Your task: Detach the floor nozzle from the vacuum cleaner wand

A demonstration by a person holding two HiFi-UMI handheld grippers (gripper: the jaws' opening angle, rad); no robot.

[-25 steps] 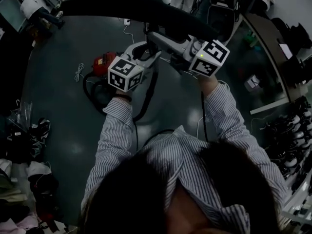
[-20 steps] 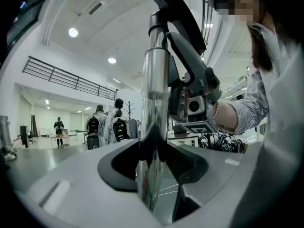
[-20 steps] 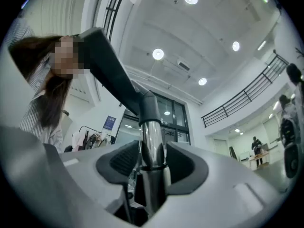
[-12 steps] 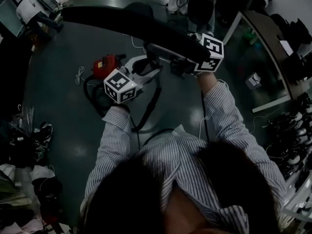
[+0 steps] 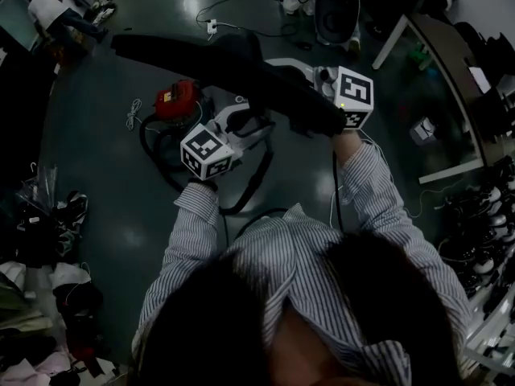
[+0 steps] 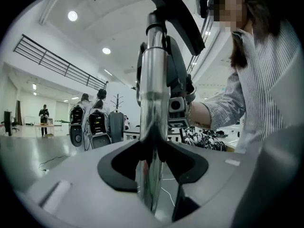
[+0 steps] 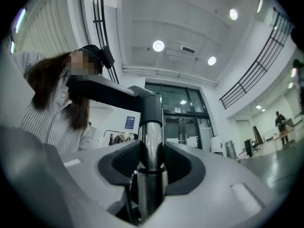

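The black floor nozzle (image 5: 233,67) is held up close under the head camera and hides most of the wand there. The chrome wand (image 6: 154,103) stands upright between my left gripper's (image 6: 153,163) jaws, whose pads press on it. The nozzle (image 6: 178,15) tops it. My right gripper (image 7: 151,167) grips the same wand (image 7: 151,141) just under its black collar (image 7: 150,109). Its jaws have just been closing with the wand between them. In the head view my left gripper (image 5: 245,121) is below the nozzle and my right gripper (image 5: 282,65) is at its right.
The red vacuum body (image 5: 177,99) lies on the dark floor with a black hose (image 5: 245,179) looping from it. A white cable (image 5: 130,117) lies to its left. Desks (image 5: 451,63) stand at the right, and clutter and bags (image 5: 48,240) at the left.
The nozzle and both grippers have moved down the picture, towards the person. More of the red vacuum body shows beyond the nozzle. The left marker cube has dropped away from the nozzle.
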